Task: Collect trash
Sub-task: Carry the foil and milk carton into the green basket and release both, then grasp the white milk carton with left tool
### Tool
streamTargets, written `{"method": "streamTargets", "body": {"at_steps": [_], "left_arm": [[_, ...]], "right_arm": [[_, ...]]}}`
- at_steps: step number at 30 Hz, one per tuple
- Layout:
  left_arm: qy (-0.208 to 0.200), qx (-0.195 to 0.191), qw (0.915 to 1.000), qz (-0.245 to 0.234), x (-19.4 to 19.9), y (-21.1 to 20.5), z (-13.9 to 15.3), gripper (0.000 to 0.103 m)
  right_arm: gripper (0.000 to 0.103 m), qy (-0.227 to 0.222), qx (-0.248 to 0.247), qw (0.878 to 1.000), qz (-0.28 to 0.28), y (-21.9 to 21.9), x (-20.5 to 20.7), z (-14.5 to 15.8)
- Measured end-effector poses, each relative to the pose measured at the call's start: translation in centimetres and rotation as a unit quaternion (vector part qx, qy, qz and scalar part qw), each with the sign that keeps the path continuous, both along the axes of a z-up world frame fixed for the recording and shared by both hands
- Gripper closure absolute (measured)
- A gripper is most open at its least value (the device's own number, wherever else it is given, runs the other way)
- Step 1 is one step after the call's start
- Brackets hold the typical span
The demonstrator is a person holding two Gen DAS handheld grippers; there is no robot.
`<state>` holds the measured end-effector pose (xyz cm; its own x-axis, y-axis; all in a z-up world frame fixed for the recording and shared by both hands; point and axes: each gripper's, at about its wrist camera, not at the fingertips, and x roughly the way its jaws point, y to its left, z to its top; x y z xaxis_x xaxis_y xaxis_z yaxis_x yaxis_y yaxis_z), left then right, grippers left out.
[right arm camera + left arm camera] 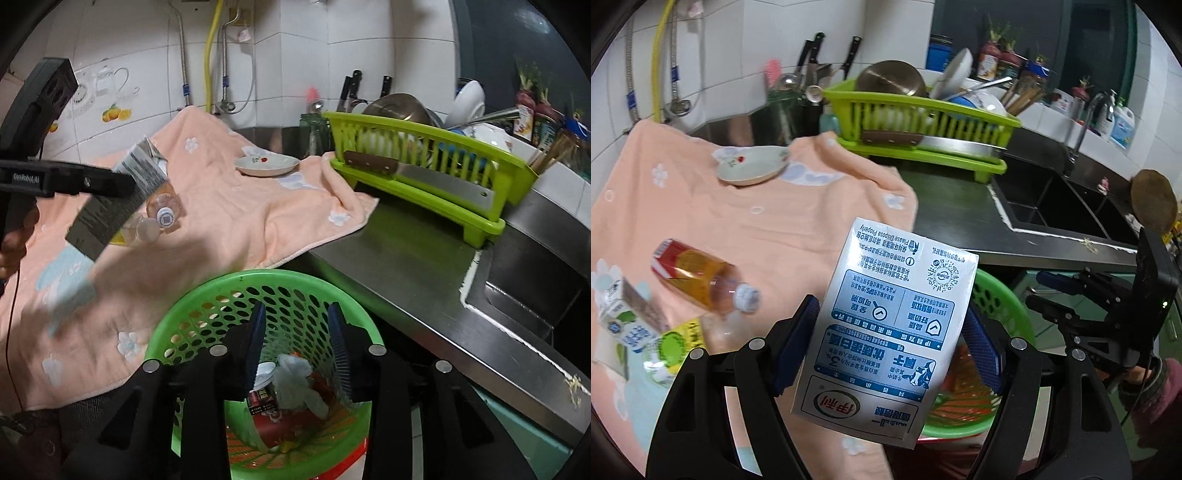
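My left gripper [886,343] is shut on a white and blue milk carton [886,332] and holds it in the air over the towel's edge, close to the green basket [1001,299]. The same carton shows in the right wrist view [122,192], tilted in the left gripper. My right gripper [295,347] is open and empty above the green basket [207,302], which holds several pieces of trash [291,391]. On the peach towel [757,221] lie an orange drink bottle [701,280], another carton [624,314] and a yellow-green pack [676,343].
A small dish [753,166] sits at the towel's far side. A green dish rack [923,122] with bowls and a cleaver [417,173] stands on the steel counter [399,258]. The sink [1056,206] lies to the right.
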<state>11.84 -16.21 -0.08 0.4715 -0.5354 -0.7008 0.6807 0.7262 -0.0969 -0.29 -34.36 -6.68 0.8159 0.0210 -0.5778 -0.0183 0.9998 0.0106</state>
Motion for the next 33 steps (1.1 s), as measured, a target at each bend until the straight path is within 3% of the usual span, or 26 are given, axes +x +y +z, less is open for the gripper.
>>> {"method": "streamTargets", "body": {"at_steps": [6,14,24,33], "left_arm": [[0.018,0.004,0.9997,-0.018,-0.8,-2.7,-1.4,0.028],[0.041,0.015,0.9984,-0.036,-1.7,-5.0,-3.5,0.027],[0.045,0.015,0.9978,-0.046,-2.0,-5.7,-3.9,0.023],[0.034,0.012,0.9993,0.000,-1.0,-2.1,-2.8,0.023]], "right_arm": [[0.050,-0.022,0.006,1.000,-0.010,-1.1,-1.3,0.8],[0.041,-0.035,0.003,0.999,-0.009,-1.4,-2.2,1.0],[0.038,-0.037,0.004,0.999,-0.012,-1.4,-2.3,0.8],[0.035,-0.035,0.011,0.999,0.005,-0.5,-1.3,1.0]]}}
